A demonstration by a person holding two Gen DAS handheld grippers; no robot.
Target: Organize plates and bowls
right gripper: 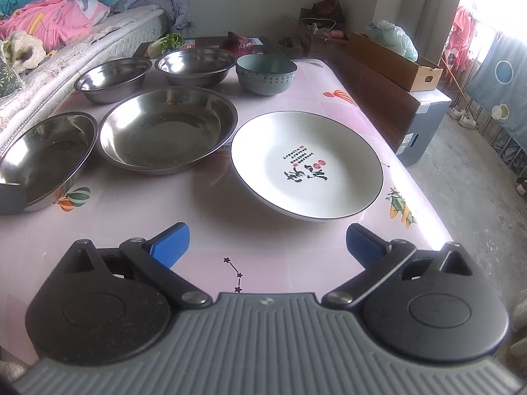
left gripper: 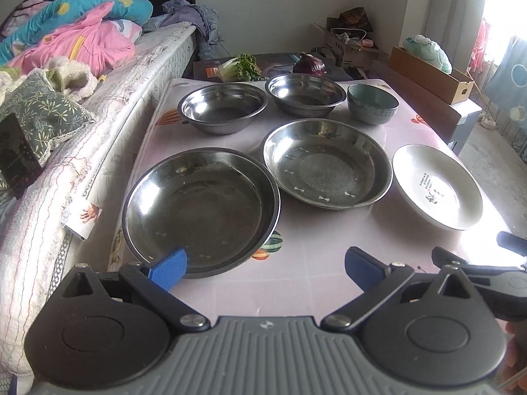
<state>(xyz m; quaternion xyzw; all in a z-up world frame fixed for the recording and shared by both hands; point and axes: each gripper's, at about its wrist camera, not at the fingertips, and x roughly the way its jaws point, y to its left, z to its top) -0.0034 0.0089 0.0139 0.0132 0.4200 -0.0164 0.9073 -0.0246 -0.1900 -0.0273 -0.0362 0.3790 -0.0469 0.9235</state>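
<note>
On the pink table [left gripper: 313, 263] lie two wide steel plates, near left [left gripper: 201, 212] and middle [left gripper: 326, 163], and a white plate with black writing [left gripper: 436, 186] on the right. Behind them stand two steel bowls, left [left gripper: 222, 107] and middle [left gripper: 304, 93], and a green ceramic bowl [left gripper: 372, 103]. My left gripper [left gripper: 265, 268] is open, its left finger over the near steel plate's front rim. My right gripper [right gripper: 266, 242] is open and empty, just in front of the white plate [right gripper: 306, 164]. The steel plates [right gripper: 168, 128] and green bowl [right gripper: 266, 74] also show there.
A bed [left gripper: 66, 138] with bedding runs along the table's left side. A lettuce [left gripper: 238, 67] and a red cabbage [left gripper: 309, 64] lie beyond the far edge. Cardboard boxes [left gripper: 428, 74] stand at the back right. The floor drops off to the right [right gripper: 477, 197].
</note>
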